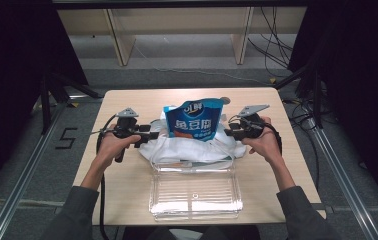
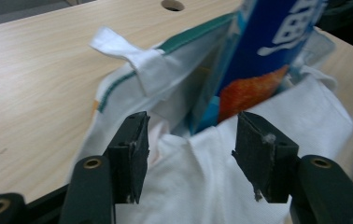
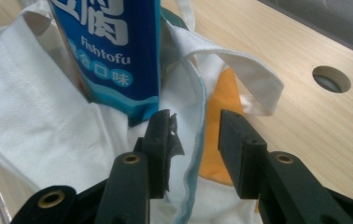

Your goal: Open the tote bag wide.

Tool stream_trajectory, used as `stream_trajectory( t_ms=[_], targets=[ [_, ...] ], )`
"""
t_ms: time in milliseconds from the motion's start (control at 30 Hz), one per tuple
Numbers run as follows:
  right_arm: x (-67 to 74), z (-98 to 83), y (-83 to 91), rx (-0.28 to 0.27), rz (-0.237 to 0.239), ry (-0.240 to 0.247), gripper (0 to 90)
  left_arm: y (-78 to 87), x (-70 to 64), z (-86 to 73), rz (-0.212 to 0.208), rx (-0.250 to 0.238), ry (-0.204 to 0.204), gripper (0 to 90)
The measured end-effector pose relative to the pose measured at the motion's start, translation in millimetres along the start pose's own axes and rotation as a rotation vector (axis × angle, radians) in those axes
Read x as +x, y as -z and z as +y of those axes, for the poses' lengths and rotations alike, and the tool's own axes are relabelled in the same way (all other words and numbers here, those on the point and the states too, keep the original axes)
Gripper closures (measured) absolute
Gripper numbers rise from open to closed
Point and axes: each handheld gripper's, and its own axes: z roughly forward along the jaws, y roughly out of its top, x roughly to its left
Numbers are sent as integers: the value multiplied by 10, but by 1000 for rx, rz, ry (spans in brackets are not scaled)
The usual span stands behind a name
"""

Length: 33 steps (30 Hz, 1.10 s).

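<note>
We see a tall blue snack packet with white letters and an orange picture (image 1: 195, 121) standing up in the mouth of a soft white cloth bag with a green-edged rim (image 1: 177, 147), near the middle of the pale wooden table (image 1: 127, 180). Just in front of the bag, on our side, lies a clear plastic box with its lid open (image 1: 195, 192). We think the step in hand is getting the packet into the bag, with the bag's mouth held wide from both sides. Our left gripper (image 2: 191, 144) has its jaws well apart, with the white cloth lying between them, and it grips nothing yet. Our right gripper (image 3: 194, 140) has its jaws a little apart on either side of the bag's pale blue rim, and they are not pressing it. We think the next move calls for each gripper to close on the rim at its side, so the packet can slide down. We must be gentle, because the cloth is floppy and can slip out. The bottom of the packet is hidden inside the bag, so we cannot tell how deep it sits. We see something orange under the bag's white strap (image 3: 240, 74), but we cannot tell what it is.
</note>
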Motion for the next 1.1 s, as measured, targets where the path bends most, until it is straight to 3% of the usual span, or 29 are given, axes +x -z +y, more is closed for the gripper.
stream_trajectory(
  t_ms=[33,67,133,167,200,233,300,333,367,400,433,500,533,567,667,700,767,800,833,867,900,933,967,1067,1100],
  targets=[
    [-6,11,-3,30,10,-7,657,0,0,0,0,0,0,447],
    [5,9,-43,14,10,-13,662,-32,-23,-15,-18,40,-17,449],
    [-12,28,-44,36,15,-11,666,-65,-34,-30,-30,47,-18,452],
    [-20,47,-93,26,9,-5,673,-159,-42,-55,-59,53,-45,452],
    [-20,47,-93,26,9,-5,673,-159,-42,-55,-59,53,-45,451],
    [-28,65,-123,18,6,5,688,-233,-70,-88,-40,84,-41,448],
    [-23,77,-115,41,20,-8,690,-271,-71,-101,-35,89,-49,448],
    [-34,83,-144,30,25,2,709,-318,-64,-108,-47,87,-61,448],
    [-26,83,-144,42,22,-15,716,-376,-64,-117,-82,78,-44,435],
    [-26,83,-144,42,22,-15,716,-376,-64,-117,-82,78,-44,438],
    [-44,72,-178,27,21,-2,772,-430,-66,-140,-76,110,-67,472],
    [-54,72,-178,34,28,-3,807,-449,-61,-158,-68,122,-76,508],
    [-85,62,-200,25,18,-3,883,-469,-45,-200,-57,123,-76,634],
    [-88,54,-223,-2,9,-11,890,-476,-34,-221,-56,131,-83,661],
    [-121,70,-202,12,-4,6,895,-485,-34,-258,-53,146,-96,725],
    [-107,73,-203,9,-15,-20,896,-488,-45,-270,-51,156,-101,725],
    [-159,92,-215,11,-34,-29,898,-497,-64,-289,-61,191,-157,794],
    [-159,92,-215,11,-34,-29,898,-497,-64,-289,-61,191,-157,797],
    [-223,61,-293,1,-69,-25,897,-515,-64,-305,-66,194,-161,803],
    [-223,61,-293,1,-69,-25,897,-522,-68,-314,-65,198,-157,803],
    [-267,10,-384,43,-84,-29,898,-536,-67,-331,-70,222,-178,807],
    [-267,10,-384,43,-84,-29,898,-536,-67,-331,-70,222,-178,808],
    [-290,-65,-507,65,-103,-53,897,-556,-78,-347,-67,228,-181,809],
    [-337,-139,-618,79,-105,-38,897,-559,-82,-345,-62,234,-184,809],
    [-356,-200,-702,106,-97,-64,897,-566,-92,-350,-63,228,-169,809]
  ],
)
